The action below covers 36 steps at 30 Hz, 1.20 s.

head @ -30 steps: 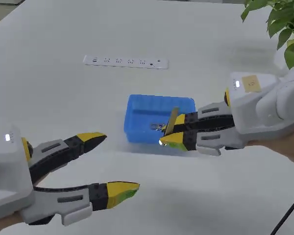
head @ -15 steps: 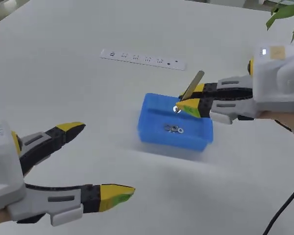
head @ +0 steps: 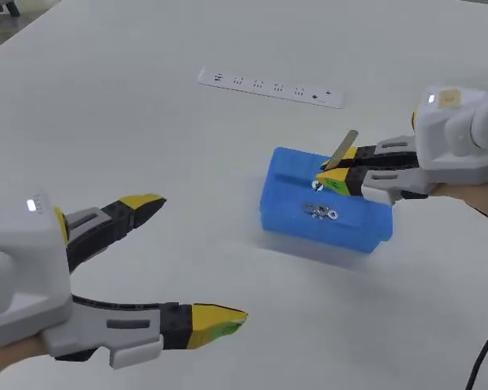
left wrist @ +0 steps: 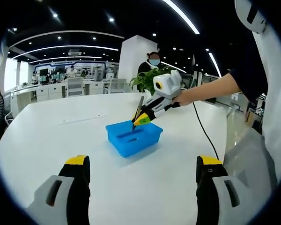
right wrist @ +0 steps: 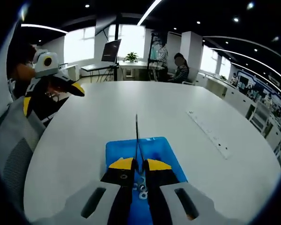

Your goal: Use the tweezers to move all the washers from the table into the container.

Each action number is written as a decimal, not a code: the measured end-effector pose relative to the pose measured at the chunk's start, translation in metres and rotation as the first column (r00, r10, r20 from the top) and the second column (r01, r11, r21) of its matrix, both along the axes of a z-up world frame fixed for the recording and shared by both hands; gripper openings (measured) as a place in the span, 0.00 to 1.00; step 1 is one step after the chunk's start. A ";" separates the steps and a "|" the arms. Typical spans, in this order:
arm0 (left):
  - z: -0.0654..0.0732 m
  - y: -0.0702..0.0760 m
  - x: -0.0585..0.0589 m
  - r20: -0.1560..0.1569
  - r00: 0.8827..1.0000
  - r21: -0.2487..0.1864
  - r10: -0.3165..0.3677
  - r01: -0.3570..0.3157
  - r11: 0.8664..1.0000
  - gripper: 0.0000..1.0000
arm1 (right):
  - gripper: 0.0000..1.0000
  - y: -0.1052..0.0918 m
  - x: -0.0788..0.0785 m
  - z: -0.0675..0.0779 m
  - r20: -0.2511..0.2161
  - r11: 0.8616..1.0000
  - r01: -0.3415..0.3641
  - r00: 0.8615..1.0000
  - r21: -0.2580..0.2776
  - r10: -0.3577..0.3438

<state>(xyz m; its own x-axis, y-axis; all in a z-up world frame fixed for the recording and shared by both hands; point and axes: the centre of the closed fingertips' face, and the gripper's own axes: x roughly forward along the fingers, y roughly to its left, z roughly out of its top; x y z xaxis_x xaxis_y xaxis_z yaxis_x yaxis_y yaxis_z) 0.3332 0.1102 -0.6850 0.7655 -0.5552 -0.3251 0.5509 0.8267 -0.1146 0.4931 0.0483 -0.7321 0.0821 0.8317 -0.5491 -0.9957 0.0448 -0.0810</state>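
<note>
3 washers [head: 324, 213] in 1 container [head: 325, 233]; 1 tweezers [head: 342, 149] above.

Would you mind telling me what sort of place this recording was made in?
Probably an open-plan office or lab: a large white round table with a white power strip, rows of white desks behind, and recessed ceiling strip lights.

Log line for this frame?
right gripper: shut on tweezers over blue container | washers: in container | left gripper: open
</note>
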 end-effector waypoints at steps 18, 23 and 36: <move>-0.007 0.002 -0.007 -0.029 1.000 0.008 0.000 0.000 1.000 1.00 | 0.10 -0.005 -0.006 -0.017 -0.031 0.999 0.006 1.000 -0.037 -0.007; -0.008 0.004 -0.010 -0.035 0.999 0.010 0.002 -0.001 1.000 1.00 | 0.10 -0.005 -0.008 -0.020 -0.040 0.999 0.007 0.999 -0.044 -0.008; -0.010 0.004 -0.012 -0.049 0.999 0.009 0.002 -0.002 1.000 1.00 | 0.10 -0.004 -0.012 -0.026 -0.050 0.999 -0.007 0.999 -0.054 0.004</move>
<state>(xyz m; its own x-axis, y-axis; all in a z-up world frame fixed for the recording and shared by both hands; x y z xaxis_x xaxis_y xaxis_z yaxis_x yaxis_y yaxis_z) 0.3216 0.1141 -0.6951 0.7495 -0.5508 -0.3674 0.5434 0.8287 -0.1339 0.4807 0.0445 -0.7576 0.0493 0.8012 -0.5963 -0.9988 0.0363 -0.0337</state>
